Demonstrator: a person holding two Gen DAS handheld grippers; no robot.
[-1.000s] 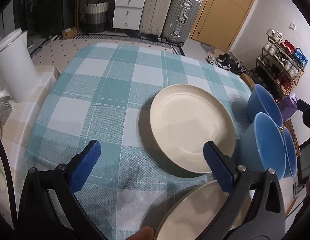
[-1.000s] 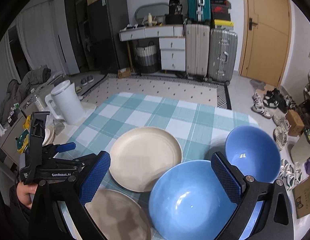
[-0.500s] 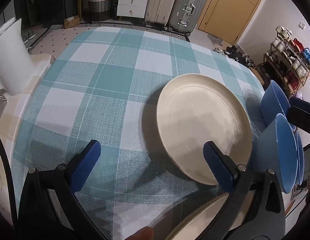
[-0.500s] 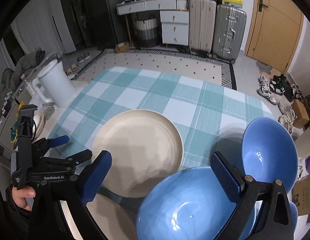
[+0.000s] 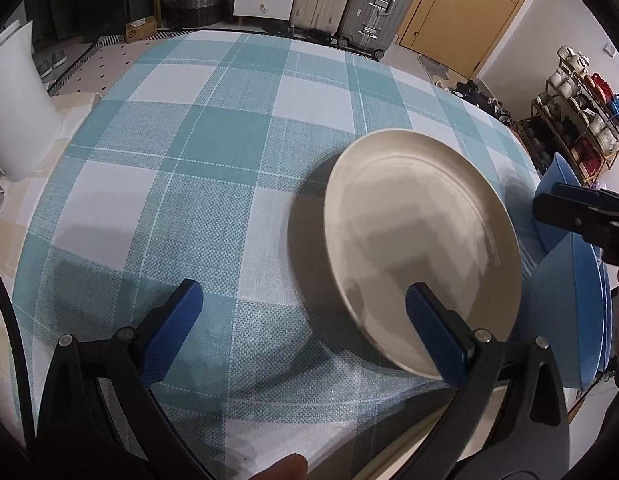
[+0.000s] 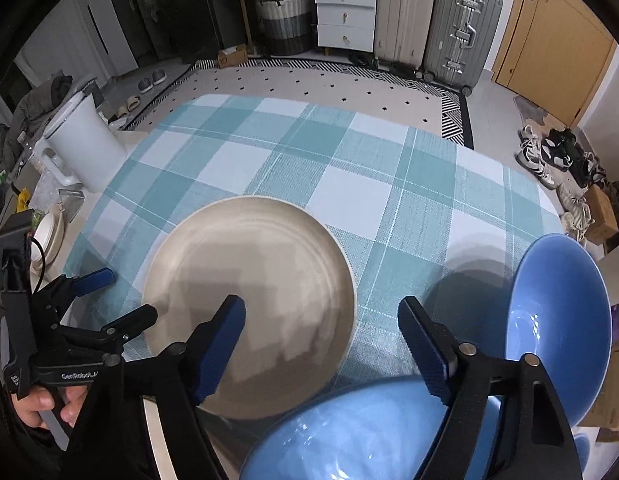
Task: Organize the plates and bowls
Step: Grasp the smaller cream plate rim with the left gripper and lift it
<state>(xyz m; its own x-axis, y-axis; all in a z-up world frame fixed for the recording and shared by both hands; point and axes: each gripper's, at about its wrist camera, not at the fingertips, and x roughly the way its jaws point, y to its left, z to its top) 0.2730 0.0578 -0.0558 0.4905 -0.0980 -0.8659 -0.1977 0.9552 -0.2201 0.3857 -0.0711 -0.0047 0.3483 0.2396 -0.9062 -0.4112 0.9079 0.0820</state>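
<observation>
Both tongs dropped closer; right tongs [image 6: 321, 344] closing, nothing between, lower centre over near blue bowl [image 6: 349, 436]; left tongs [image 5: 305, 320] spread by cream plate [image 5: 421, 248]. I judge bowl grab next.

a home: suitcases [image 6: 461, 28], drawers [image 6: 345, 16], shoes [image 6: 549, 156] by the door [image 6: 549, 36].

near blue bowl [image 6: 349, 432] cut by bottom edge, second plate [image 5: 393, 446] mostly hidden
</observation>
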